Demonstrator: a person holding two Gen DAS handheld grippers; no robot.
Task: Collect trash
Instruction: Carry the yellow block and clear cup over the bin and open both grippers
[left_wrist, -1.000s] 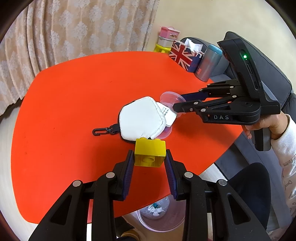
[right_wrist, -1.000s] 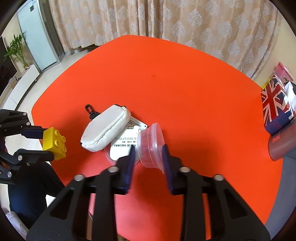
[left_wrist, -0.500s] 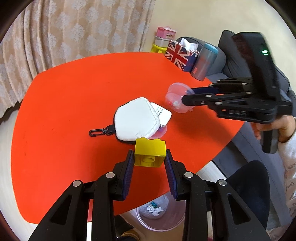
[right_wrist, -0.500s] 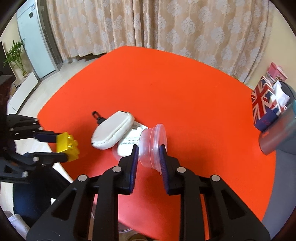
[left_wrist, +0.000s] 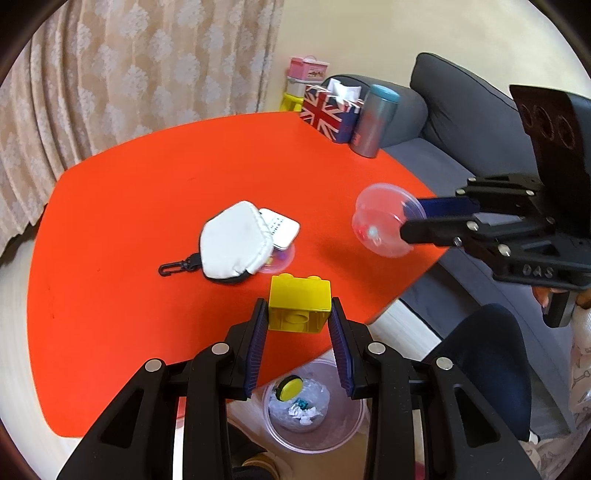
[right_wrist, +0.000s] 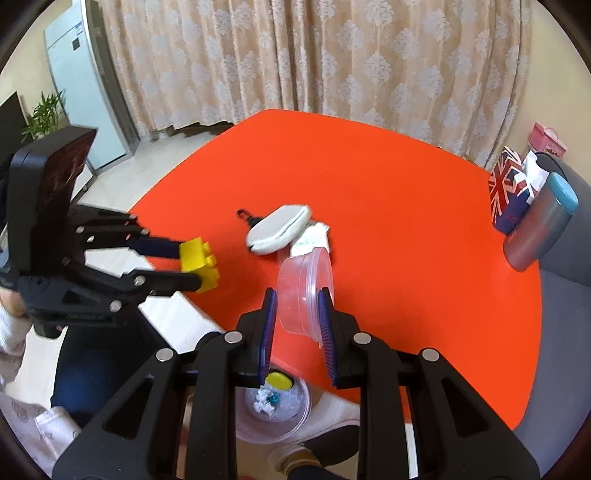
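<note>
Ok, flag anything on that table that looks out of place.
The white zip pouch lies on a white printed card and a clear plastic lid, a messy stack on the orange table.

- A pouch lies near the middle of the worktop, partly on top of a card and a flat lid.
- At the worktop's far corner stand a tissue box and, just beside it, a tumbler.
- A sofa runs along the worktop's right side.
- A bin sits on the floor below the worktop's near edge, with crumpled scraps in it.
- The left hand-held gripper holds a toy brick above the near edge.
- The right hand-held gripper holds a tub above the worktop, right of the pouch.
</note>
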